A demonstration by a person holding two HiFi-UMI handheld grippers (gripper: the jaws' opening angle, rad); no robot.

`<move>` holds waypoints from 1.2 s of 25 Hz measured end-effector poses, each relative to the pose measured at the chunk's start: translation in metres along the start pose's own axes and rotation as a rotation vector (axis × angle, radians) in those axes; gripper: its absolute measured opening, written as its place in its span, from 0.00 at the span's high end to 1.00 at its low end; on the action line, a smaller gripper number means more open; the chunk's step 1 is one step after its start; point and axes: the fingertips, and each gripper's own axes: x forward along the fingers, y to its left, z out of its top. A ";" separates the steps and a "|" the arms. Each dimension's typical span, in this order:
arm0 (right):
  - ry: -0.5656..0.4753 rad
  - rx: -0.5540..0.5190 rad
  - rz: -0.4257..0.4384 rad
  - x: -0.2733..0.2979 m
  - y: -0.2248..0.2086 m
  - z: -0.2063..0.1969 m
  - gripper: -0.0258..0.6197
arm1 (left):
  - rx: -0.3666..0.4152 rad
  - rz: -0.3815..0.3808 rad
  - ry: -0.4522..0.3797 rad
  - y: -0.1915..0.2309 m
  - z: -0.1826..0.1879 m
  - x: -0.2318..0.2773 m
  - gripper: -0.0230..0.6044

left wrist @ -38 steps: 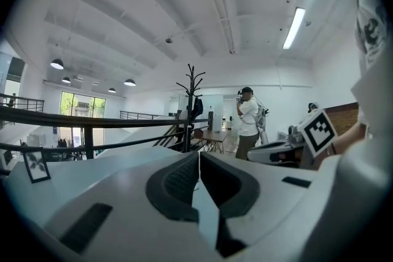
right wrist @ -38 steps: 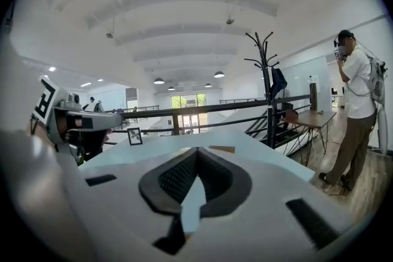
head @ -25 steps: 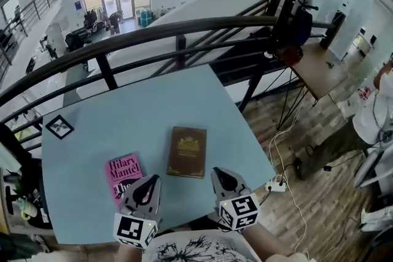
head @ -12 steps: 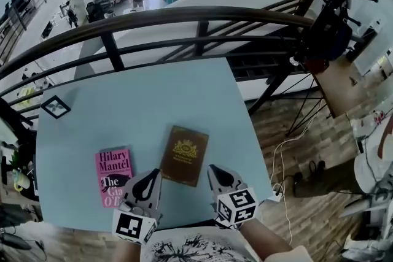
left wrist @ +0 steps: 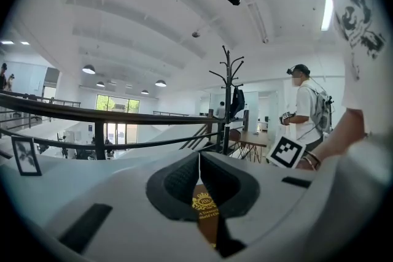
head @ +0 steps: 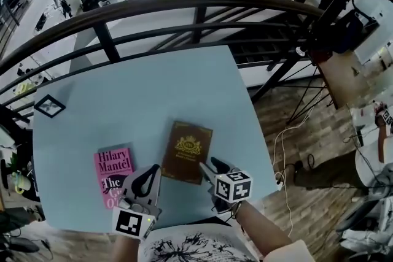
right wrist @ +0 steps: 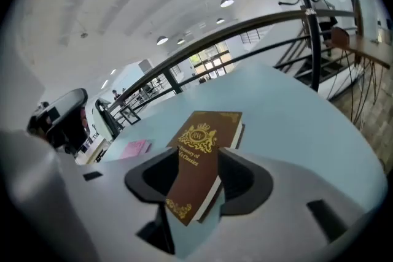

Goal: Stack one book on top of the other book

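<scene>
A brown book with a gold crest (head: pixel 187 150) lies flat on the light blue table (head: pixel 141 89). To its left lies a pink book (head: pixel 113 176). My right gripper (head: pixel 210 167) is low at the brown book's near right corner. Its jaws are opening. In the right gripper view the brown book (right wrist: pixel 206 138) has its near end between the jaws of my right gripper (right wrist: pixel 199 164), and the pads do not press on it. My left gripper (head: pixel 147 173) hovers shut and empty between the two books. The left gripper (left wrist: pixel 200 159) has the brown book (left wrist: pixel 206 208) just past its tips.
A dark curved railing (head: pixel 184 9) runs behind the table. A framed square marker (head: pixel 49 105) sits at the table's far left corner. Right of the table edge is a wooden floor with cables (head: pixel 288 150). A person (left wrist: pixel 307 107) and a coat stand (left wrist: pixel 228 95) are beyond.
My right gripper has dropped and tilted down onto the brown book's near end, and its jaws have parted. The left gripper has drifted slightly and stays shut.
</scene>
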 end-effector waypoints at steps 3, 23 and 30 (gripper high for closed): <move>0.039 0.129 0.000 0.020 -0.011 -0.013 0.61 | -0.034 -0.027 0.046 0.004 -0.018 0.004 0.94; 0.177 0.250 -0.012 0.066 -0.022 -0.038 0.55 | -0.193 -0.066 0.388 0.020 -0.129 0.039 0.94; 0.156 0.245 0.001 0.067 -0.021 -0.038 0.54 | -0.334 -0.141 0.666 0.014 -0.178 0.058 0.68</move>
